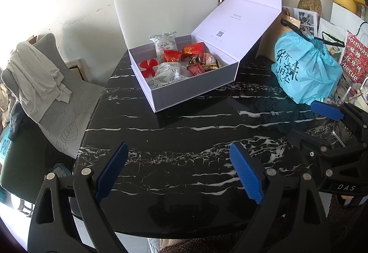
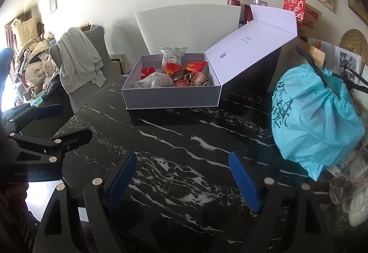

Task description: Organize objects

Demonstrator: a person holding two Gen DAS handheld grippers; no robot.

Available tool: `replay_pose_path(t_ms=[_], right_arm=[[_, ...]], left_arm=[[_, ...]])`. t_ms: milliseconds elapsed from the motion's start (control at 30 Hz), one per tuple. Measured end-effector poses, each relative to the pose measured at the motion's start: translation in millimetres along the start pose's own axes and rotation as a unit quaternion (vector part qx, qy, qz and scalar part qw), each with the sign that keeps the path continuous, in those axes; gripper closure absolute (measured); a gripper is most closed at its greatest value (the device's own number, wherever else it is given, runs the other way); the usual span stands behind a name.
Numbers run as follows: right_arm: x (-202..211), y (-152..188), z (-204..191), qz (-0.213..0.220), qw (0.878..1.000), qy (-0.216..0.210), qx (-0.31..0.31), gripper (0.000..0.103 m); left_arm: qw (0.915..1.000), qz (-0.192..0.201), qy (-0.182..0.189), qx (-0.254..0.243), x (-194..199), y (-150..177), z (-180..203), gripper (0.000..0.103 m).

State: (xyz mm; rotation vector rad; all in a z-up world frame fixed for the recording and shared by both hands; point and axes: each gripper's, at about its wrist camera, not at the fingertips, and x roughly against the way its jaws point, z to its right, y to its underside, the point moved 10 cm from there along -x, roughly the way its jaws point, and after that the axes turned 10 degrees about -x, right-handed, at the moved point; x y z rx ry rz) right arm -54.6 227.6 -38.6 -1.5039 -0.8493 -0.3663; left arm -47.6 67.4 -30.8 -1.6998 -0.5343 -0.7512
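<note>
The blue bag (image 2: 315,119) hides the clutter behind it; the box lid's (image 2: 250,46) print is illegible.

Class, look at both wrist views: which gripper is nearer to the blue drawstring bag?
Right. The right gripper sits beside the blue drawstring bag; the left gripper sits farther off, across the table.

1. A white rectangular cardboard box (image 1: 184,89) is set on the table, its hinged lid (image 1: 239,23) folded open to the right.
2. White patterned snack packets (image 1: 163,42), red wrapped sweets (image 1: 193,49) and a red flower-shaped piece (image 1: 148,66) are held inside it.
</note>
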Motion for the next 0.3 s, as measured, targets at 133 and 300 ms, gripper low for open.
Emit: replay_pose_path(t_ms=[133,300], right_arm=[[-3,3,2,-0.004,1.0,-0.001,-0.001,0.02],[-6,6,8,-0.007,1.0,-0.002,-0.009,0.02]], left_arm=[[1.0,-0.002,0.001,0.0,-4,1,1,0.013],[0.9998,-0.012,0.013,0.001,-12,3,9,0.013]])
